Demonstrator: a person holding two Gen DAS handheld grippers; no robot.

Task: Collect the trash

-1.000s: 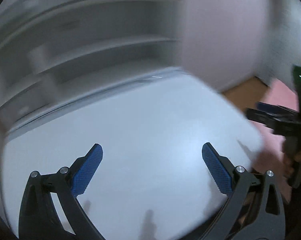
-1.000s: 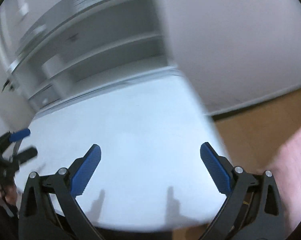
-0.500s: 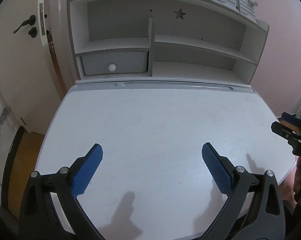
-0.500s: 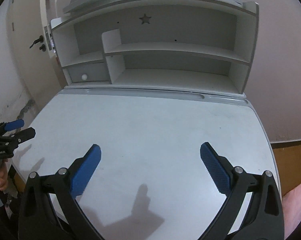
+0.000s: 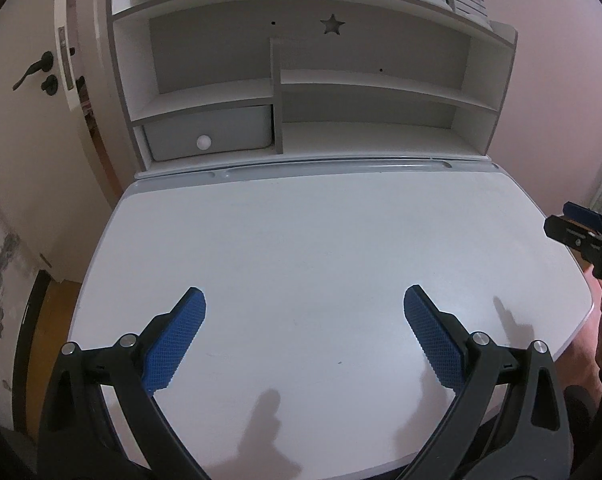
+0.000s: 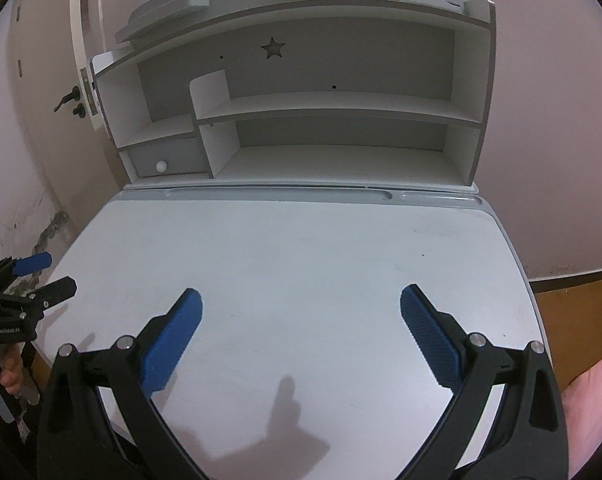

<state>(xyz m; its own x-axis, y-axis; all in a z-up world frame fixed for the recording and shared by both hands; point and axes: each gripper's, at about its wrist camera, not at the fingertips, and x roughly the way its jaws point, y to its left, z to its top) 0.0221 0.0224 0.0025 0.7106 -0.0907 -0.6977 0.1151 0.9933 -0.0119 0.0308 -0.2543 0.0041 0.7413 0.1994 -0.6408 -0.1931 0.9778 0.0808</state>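
No trash shows in either view. My left gripper [image 5: 303,304] is open and empty above the near part of a white desk [image 5: 301,240]. My right gripper [image 6: 301,304] is open and empty above the same desk [image 6: 301,248]. The right gripper also shows at the right edge of the left wrist view [image 5: 581,228]. The left gripper shows at the left edge of the right wrist view [image 6: 33,276]. The desk top is bare, with only the grippers' shadows on it.
A white shelf unit [image 5: 301,92] with a star cut-out stands at the desk's back, with a small drawer [image 5: 209,136] at its lower left. A door with a black handle [image 5: 33,70] is on the left. Wooden floor [image 6: 573,300] lies right of the desk.
Both views swung from a blurred look toward the right side onto the desk and steadied. Since half a second ago both grippers have barely shifted and stay open.
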